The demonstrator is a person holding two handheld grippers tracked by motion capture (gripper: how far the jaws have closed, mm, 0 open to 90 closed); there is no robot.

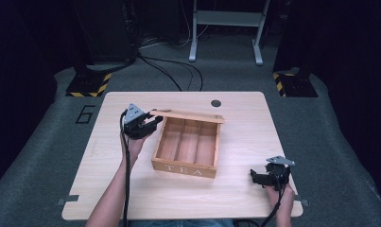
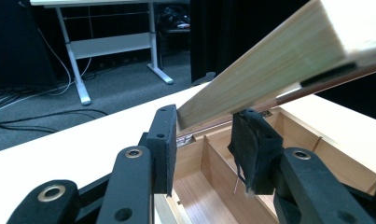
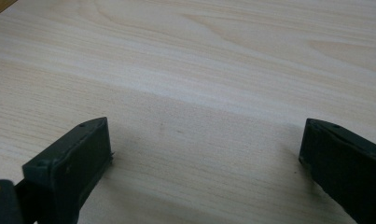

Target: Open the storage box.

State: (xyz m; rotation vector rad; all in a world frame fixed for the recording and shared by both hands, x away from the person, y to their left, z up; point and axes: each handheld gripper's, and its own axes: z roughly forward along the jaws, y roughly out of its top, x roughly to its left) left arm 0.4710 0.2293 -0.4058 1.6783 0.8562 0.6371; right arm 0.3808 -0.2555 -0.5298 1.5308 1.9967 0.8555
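A wooden tea box (image 1: 186, 166), marked TEA on its front wall, stands in the middle of the table with its three compartments bare. Its hinged lid (image 1: 188, 115) is raised along the far edge. My left gripper (image 1: 152, 124) is at the lid's left end and shut on it. In the left gripper view the lid (image 2: 269, 60) slants up to the right from between the two pads of this gripper (image 2: 204, 130), above the box's inside (image 2: 209, 186). My right gripper (image 1: 255, 178) rests near the front right corner, open; in the right gripper view it (image 3: 204, 149) has bare tabletop between its jaws.
The light wooden table (image 1: 240, 137) has a dark round hole (image 1: 216, 103) near its far edge. Cables (image 1: 178, 71) and a white desk frame (image 1: 226, 28) lie on the grey floor beyond. Black-and-yellow stand bases (image 1: 89, 85) flank the table's far corners.
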